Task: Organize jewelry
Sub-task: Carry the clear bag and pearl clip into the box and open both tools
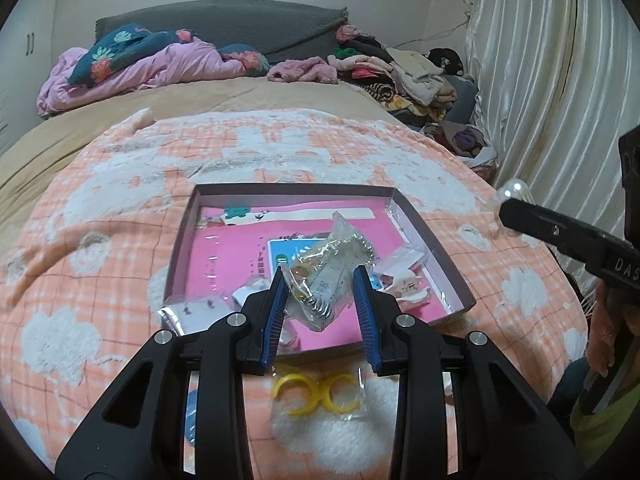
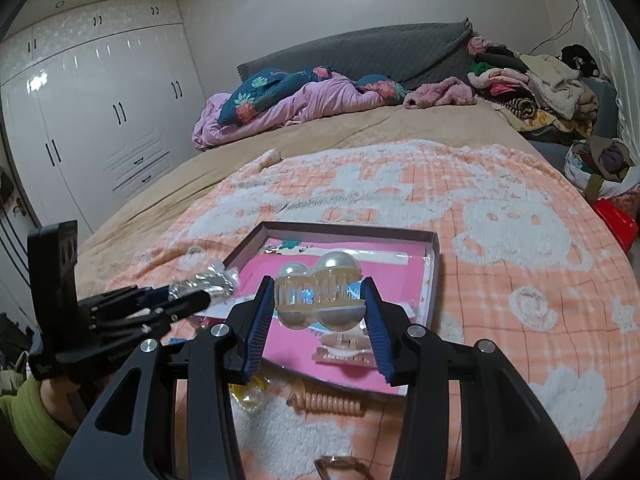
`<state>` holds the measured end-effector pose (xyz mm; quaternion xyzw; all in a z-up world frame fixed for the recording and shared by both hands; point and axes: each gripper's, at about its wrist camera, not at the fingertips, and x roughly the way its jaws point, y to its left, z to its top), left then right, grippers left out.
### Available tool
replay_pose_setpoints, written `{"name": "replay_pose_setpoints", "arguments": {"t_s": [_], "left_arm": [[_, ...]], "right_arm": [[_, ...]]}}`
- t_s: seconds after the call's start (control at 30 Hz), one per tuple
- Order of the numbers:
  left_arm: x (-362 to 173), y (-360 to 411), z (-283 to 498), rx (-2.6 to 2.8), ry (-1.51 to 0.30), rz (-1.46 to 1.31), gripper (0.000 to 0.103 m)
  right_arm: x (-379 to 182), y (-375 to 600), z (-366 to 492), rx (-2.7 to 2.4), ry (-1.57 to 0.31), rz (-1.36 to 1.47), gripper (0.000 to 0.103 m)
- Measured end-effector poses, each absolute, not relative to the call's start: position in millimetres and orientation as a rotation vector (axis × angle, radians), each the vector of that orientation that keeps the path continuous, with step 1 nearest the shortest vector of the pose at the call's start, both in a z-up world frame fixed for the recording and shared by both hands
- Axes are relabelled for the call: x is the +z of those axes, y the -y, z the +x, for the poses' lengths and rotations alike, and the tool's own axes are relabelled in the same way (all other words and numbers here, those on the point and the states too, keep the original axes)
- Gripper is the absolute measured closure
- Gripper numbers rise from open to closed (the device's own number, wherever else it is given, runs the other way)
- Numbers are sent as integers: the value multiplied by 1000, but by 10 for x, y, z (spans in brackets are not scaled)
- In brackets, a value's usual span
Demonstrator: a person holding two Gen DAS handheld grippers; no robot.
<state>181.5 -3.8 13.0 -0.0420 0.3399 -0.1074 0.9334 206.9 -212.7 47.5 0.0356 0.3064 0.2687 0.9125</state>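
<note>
My left gripper (image 1: 323,295) pinches a crinkled clear plastic packet of metal jewelry (image 1: 328,280). My right gripper (image 2: 320,307) clamps a cream hair claw with pearl domes (image 2: 318,295). Both hang above the shallow pink-lined cardboard box (image 1: 434,240). Yellow plastic rings in a bag (image 1: 316,394) lie at six o'clock. I fear the slick packet sliding free, or the rounded claw twisting out.

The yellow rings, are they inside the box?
No, the yellow rings lie in a clear packet on the blanket, on the near side of the box, behind the left tool.
</note>
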Motion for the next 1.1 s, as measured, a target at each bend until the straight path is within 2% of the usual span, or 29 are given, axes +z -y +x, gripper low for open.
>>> {"name": "replay_pose_setpoints", "arguments": {"t_s": [0.37,0.7,1.1], "left_arm": [[0,234,2034,-232,-744,-47,78],[-194,318,2285,-217,-795,-42,78],[-399,371,2380,-202,-845,-26,78]], "right_arm": [[574,2109,2376,549,-618,71,61],[15,2187,2672,463,-744,26,61],[-320,2147,2792,422,-805,-18,60]]}}
